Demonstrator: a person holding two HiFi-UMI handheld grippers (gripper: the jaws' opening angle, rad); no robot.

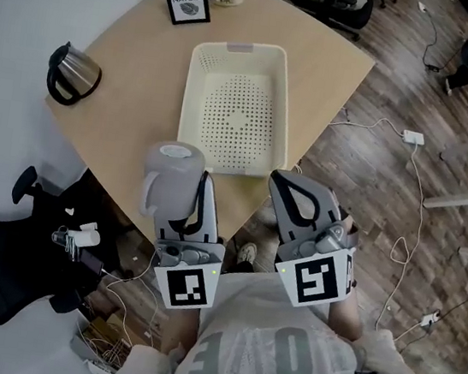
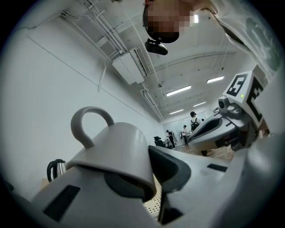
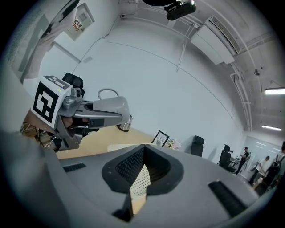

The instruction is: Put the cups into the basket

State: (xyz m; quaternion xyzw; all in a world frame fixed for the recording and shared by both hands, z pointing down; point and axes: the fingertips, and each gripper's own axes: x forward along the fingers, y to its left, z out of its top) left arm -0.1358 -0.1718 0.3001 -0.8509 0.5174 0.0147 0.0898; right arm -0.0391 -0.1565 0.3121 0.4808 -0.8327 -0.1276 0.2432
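The cup (image 1: 170,177) is plain pale grey. The basket (image 1: 199,82) is cream, its floor dotted with rows of small holes. The desk (image 1: 141,48) is light wood, and the floor (image 1: 381,64) is darker brown planks. The left tool (image 2: 149,178) and the right tool (image 3: 141,164) are grey with black pads, and each carries black-and-white square markings. The kettle (image 1: 79,74) is steel with a black handle. The picture frame (image 1: 187,1) is black around a white card.

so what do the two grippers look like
The left tongs and right tongs are grey moulded plastic with black ridged pads. Each carries a white cube printed with black square markers. The person wears a pale T-shirt with large grey letters.
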